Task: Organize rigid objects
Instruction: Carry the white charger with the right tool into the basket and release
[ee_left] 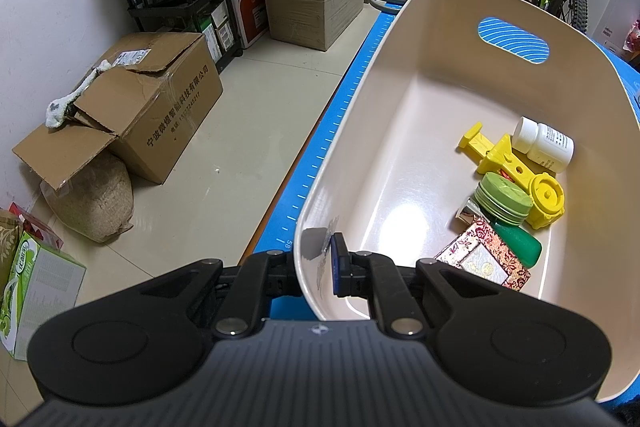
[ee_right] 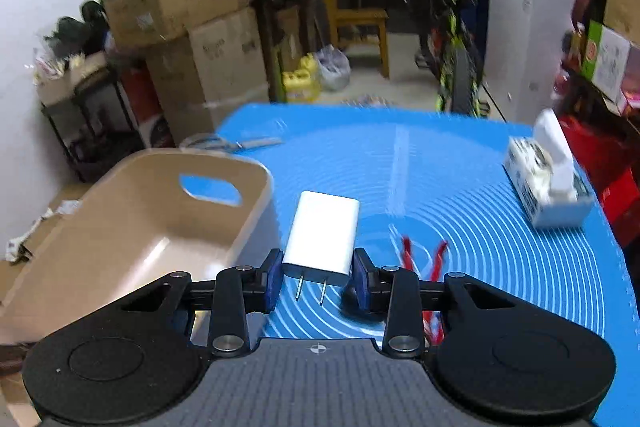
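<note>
Blue mat [ee_right: 460, 187] blurred; right tool [ee_right: 316, 277] grips charger [ee_right: 324, 231]

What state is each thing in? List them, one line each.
left gripper: shut on the bin's near wall.
right gripper: shut on the charger.
charger: held off the mat, prongs toward the camera.
bin: upright, partly filled.
white bottle: lying in the bin, capped.
tissue box: open, tissue sticking out.

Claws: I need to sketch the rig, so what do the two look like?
Both match. The left claw and right claw have black linkage arms with silver pivot pins, blue pads, two round black housings, and a ribbed grey body bearing a small crosshair mark. No cables or sleeves show.
</note>
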Demonstrator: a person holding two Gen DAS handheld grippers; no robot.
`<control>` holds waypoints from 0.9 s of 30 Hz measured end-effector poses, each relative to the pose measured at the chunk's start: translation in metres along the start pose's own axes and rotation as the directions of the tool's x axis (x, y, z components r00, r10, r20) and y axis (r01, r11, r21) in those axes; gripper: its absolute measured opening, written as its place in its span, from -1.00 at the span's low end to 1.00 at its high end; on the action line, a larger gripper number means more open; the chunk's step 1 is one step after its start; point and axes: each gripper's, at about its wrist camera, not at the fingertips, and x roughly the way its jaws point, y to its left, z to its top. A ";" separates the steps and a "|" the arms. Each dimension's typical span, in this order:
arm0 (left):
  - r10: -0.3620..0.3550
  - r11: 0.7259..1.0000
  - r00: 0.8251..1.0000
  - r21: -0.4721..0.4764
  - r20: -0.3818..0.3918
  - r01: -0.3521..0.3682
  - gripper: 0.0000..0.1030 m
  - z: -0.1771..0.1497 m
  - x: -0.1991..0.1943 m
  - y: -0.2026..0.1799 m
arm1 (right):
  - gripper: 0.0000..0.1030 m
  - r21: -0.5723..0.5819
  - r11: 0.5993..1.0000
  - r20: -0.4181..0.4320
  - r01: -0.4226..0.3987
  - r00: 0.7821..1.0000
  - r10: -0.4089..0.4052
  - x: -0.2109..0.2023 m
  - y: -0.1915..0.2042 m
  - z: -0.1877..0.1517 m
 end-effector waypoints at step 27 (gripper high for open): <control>0.000 1.000 1.000 -0.001 -0.001 0.000 -0.74 0.001 -0.001 -0.003 | -0.15 -0.338 0.921 -0.364 -0.192 0.929 0.060 0.065 0.150 -0.030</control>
